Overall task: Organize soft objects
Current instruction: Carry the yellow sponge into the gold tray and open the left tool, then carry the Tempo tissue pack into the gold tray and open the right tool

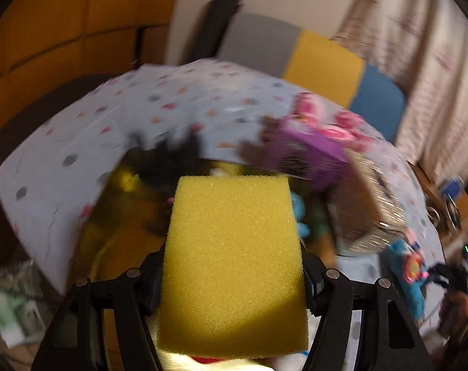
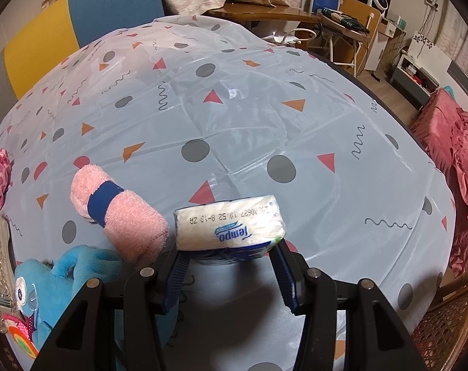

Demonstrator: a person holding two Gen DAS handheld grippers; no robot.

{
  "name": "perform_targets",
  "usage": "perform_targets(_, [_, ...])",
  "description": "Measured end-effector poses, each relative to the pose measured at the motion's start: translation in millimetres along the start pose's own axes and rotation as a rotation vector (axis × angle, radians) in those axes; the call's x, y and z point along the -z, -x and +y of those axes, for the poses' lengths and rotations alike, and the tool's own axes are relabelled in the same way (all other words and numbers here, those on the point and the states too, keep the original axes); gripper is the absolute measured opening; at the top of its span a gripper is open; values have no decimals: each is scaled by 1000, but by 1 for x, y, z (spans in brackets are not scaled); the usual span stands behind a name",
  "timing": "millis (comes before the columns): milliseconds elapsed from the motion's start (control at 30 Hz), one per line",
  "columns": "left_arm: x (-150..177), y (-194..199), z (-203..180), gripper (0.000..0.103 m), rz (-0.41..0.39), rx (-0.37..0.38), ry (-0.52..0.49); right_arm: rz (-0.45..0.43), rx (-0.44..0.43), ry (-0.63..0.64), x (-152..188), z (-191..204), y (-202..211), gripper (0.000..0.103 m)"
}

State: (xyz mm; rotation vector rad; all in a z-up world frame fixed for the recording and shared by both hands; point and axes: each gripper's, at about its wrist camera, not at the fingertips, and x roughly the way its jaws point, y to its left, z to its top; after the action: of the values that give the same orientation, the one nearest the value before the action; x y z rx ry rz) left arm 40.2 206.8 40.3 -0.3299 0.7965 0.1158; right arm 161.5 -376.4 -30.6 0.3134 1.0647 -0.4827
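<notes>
Between the jaws of the left hand-held gripper, a yellow sponge block is clamped, long axis pointing straight ahead along the fingers, its far end over a blurred heap of plush toys. That view is motion-smeared; a purple item and a woven box are hard to make out. On the counter, the right hand-held gripper is closed on a Tempo tissue pack, long axis crosswise to the fingers, print upside down, underside hidden. Just left lies a pink rolled towel with a blue band, angled up-left. A blue plush toy is cut off at lower left.
</notes>
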Motion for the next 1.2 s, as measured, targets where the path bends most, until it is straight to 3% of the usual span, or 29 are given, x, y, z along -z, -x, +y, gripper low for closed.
perform_targets(167, [-8, -21, 49, 68, 43, -84, 110, -1, 5, 6, 0, 1, 0, 52])
perform_targets(333, [-17, -53, 76, 72, 91, -146, 154, -3, 12, 14, 1, 3, 0, 52])
perform_targets(467, [-21, -76, 86, 75, 119, -201, 131, -6, 24, 29, 1, 5, 0, 52])
perform_targets(633, [-23, -71, 83, 81, 79, -224, 103, -13, 44, 56, 2, 10, 1, 52])
perform_targets(733, [-22, -52, 72, 85, -4, -258, 68, -13, 45, 57, 2, 10, 1, 52])
perform_targets(867, [-17, -30, 55, 85, -77, -252, 48, -13, 44, 56, 2, 10, 1, 52])
perform_targets(1200, [9, -5, -5, 87, -96, -127, -52, -8, 18, 46, 1, 9, 2, 52])
